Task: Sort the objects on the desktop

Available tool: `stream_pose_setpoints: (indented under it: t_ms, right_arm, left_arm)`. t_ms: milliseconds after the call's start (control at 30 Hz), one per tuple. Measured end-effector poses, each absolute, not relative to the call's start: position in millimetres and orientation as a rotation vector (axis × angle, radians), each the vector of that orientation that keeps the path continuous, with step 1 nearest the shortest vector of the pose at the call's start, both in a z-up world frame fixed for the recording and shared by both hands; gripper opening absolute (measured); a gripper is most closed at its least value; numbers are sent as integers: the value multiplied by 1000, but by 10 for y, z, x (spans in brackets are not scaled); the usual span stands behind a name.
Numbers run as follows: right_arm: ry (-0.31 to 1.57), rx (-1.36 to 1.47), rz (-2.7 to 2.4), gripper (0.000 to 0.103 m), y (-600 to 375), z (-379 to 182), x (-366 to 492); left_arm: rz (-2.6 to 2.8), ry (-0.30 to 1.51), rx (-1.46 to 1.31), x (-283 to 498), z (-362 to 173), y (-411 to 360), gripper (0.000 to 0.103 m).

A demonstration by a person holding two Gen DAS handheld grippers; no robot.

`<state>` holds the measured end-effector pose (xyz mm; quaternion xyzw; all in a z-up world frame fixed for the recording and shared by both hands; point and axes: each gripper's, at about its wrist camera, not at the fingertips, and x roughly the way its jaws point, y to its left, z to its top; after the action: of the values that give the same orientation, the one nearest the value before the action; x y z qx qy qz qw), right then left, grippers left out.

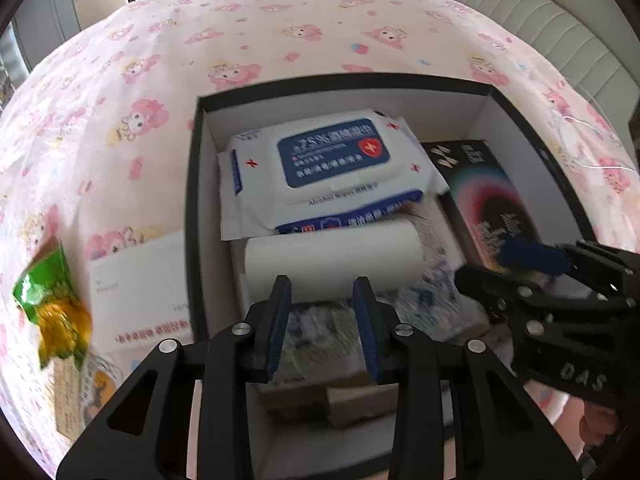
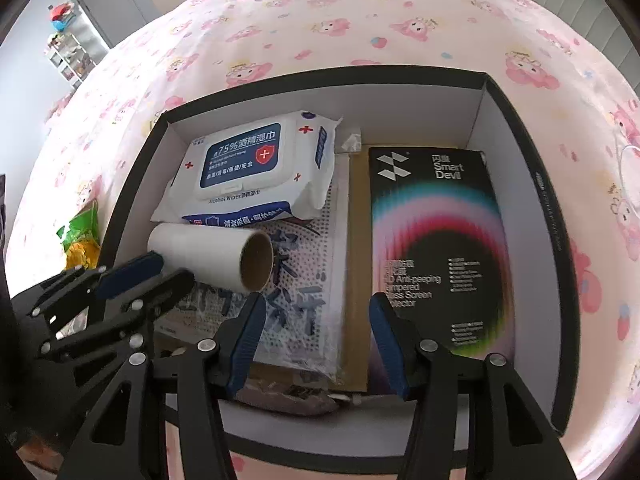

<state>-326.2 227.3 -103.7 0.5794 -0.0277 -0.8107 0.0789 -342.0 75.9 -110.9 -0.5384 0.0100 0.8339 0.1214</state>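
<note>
A black box with white inner walls [image 1: 192, 200] [image 2: 520, 128] lies on the pink bedsheet. In it are a pack of alcohol wipes [image 1: 320, 168] [image 2: 248, 168], a white paper roll [image 1: 332, 260] [image 2: 208, 252], a black Smart Devil screen protector box [image 1: 488, 200] [image 2: 436, 240] and a plastic-wrapped printed sheet [image 2: 304, 280]. My left gripper [image 1: 322, 300] [image 2: 160, 276] is open and empty, just in front of the roll. My right gripper [image 2: 316, 320] [image 1: 504, 260] is open and empty above the box's near part.
A green and yellow snack packet [image 1: 52, 304] [image 2: 80, 236] and a white card with red print [image 1: 140, 292] lie on the sheet left of the box. A grey padded headboard [image 1: 540, 12] is at the far right. Shelves and cabinets [image 2: 72, 52] stand at the far left.
</note>
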Motion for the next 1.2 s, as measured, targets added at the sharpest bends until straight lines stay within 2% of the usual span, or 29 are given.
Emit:
stream_pose_setpoints:
  t_ms: [100, 267, 667, 833, 1100, 1200]
  right_arm:
    - [-80, 1735, -2421, 50, 2232, -1050, -3273]
    - [-74, 1729, -2388, 50, 2130, -1102, -3280]
    - [-57, 1768, -2399, 50, 1973, -1221, -3483]
    - [-71, 1740, -2377, 50, 1974, -1059, -3274]
    - [-129, 1634, -2421, 50, 2089, -520, -2864]
    - [-114, 1549, -2486, 50, 2084, -174, -2657]
  left_arm:
    - [2457, 36, -1519, -3448, -1048, 709, 33]
    - [2437, -86, -1482, -3316, -960, 570, 33]
    - [2460, -156, -1457, -3160, -865, 477, 34]
    - [2483, -148, -1446, -3130, -782, 380, 35]
    - [2523, -246, -1348, -2966, -437, 238, 36]
    - [2558, -261, -1294, -2920, -218, 202, 42]
